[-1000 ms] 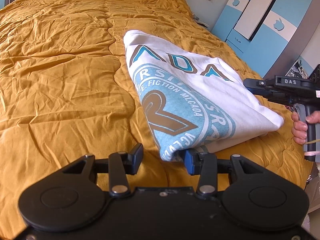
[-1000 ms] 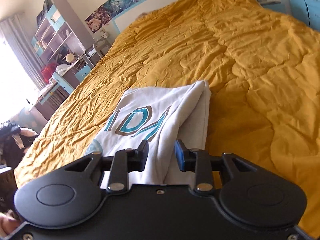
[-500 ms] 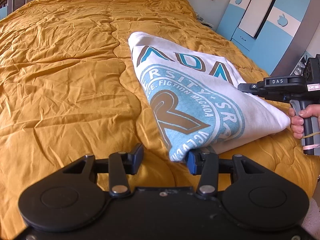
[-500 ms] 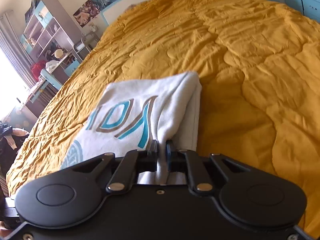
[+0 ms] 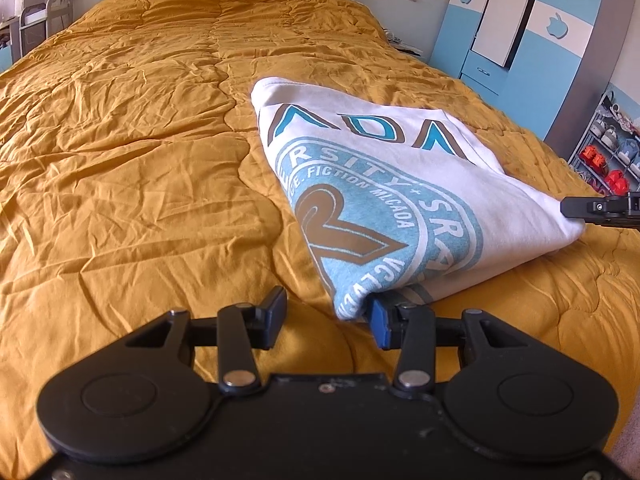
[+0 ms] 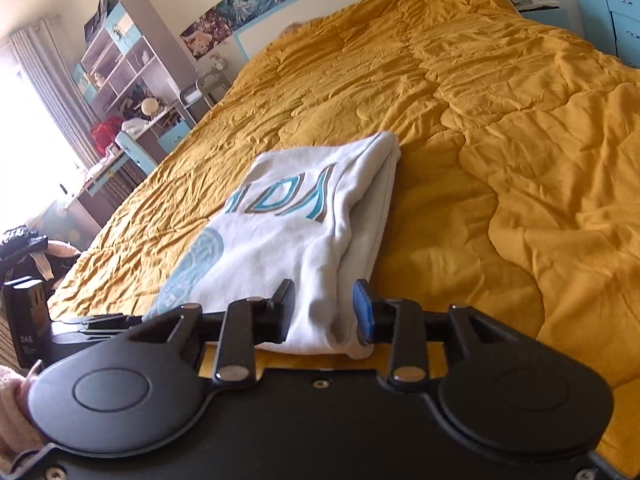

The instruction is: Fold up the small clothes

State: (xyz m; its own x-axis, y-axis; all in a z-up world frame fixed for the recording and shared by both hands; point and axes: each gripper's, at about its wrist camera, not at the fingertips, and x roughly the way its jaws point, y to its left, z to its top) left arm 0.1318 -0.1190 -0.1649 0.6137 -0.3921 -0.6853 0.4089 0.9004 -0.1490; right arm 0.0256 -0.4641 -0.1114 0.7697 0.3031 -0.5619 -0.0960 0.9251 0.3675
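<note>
Left wrist view: left gripper [image 5: 326, 322] low over the mustard quilt [image 5: 120, 168], jaws standing wide and closing a little, nothing pinched between them. Folded white shirt [image 5: 400, 208] with teal and brown print lying ahead and to the right of the tongs, its near corner touching the blue right finger [image 5: 378, 326] and draped just past it. Bare quilt in front of the left finger. Tip of the right gripper [image 5: 576, 208] reaching in from the far right edge, touching the shirt's right corner. Blue wardrobe [image 5: 520, 28] well beyond, off to the right.

Right wrist view: right gripper [image 6: 322, 310] with jaws partly apart and opening, a bunched fold of the white shirt [image 6: 296, 224] lying between the pads, cloth brushing both fingers yet slack rather than squeezed. Rest of the shirt stretched straight ahead of the tongs on the quilt [image 6: 500, 128]. Left gripper's black body low at the left edge, beside the shirt's near left corner. Shelving [image 6: 120, 64] far off to the left.
</note>
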